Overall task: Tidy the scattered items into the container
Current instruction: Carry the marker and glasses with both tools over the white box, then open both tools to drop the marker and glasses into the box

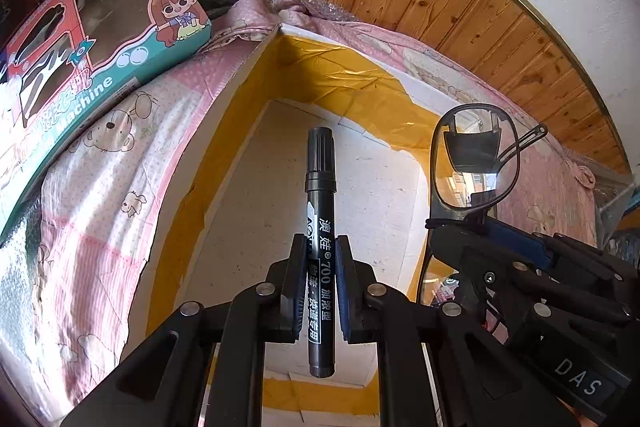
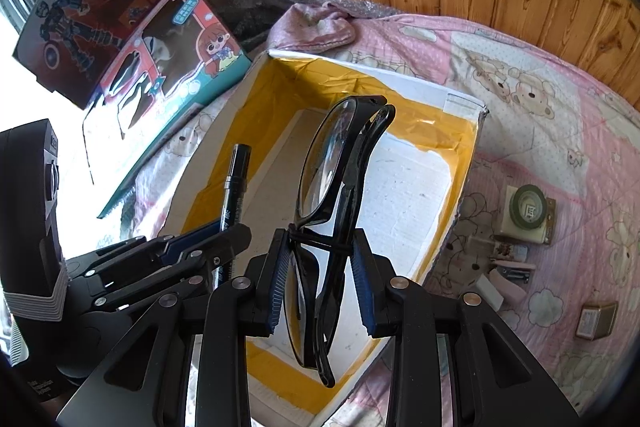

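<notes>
Left hand-held gripper (image 1: pixel 321 255) clamping marker (image 1: pixel 321 211), over box (image 1: pixel 256 67)

Bed (image 2: pixel 560 131) under a pink bear-print quilt, bearing an open white box (image 2: pixel 460 97) lined with yellow tape, a toy carton (image 2: pixel 176 67), tape roll (image 2: pixel 528 207), stapler (image 2: pixel 514 269), small tin (image 2: pixel 596 319).

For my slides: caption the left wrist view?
Left gripper holding a marker over the open box.

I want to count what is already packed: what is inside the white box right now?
The white box shows only its bare floor and yellow tape lining. The marker and glasses hang above it, clamped in the grippers. The near corner, behind the grippers, cannot be seen.
</notes>
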`<state>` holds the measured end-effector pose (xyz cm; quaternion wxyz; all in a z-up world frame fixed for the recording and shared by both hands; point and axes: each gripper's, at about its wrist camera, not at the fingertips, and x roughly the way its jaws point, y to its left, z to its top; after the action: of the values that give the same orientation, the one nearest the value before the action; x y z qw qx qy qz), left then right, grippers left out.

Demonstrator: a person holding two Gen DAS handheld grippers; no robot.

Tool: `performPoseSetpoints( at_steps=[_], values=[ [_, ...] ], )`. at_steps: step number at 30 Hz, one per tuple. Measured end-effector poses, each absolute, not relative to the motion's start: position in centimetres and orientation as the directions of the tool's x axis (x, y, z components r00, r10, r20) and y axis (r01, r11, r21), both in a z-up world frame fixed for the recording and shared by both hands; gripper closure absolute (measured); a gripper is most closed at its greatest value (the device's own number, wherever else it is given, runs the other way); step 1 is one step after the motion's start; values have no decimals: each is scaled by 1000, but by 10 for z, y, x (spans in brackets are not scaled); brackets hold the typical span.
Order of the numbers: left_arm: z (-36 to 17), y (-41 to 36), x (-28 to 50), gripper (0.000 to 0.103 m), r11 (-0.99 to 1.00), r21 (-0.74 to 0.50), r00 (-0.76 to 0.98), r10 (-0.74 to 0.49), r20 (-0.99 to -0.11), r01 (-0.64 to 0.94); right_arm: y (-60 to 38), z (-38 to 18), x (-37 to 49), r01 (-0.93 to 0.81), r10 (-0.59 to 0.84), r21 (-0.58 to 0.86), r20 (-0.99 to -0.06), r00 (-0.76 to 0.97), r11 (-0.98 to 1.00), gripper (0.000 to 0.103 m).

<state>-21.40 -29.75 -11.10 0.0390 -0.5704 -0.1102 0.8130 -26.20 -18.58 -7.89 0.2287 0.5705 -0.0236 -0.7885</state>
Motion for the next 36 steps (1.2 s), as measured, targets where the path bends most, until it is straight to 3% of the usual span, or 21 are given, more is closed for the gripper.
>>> performPoseSetpoints(
  at_steps=[36],
  values=[
    [-173, -285, -294, 89, -994, -112, -238, 103, -966, 23, -191, -131, -330, 293, -288, 231, -942, -171, -928, 71]
  ],
)
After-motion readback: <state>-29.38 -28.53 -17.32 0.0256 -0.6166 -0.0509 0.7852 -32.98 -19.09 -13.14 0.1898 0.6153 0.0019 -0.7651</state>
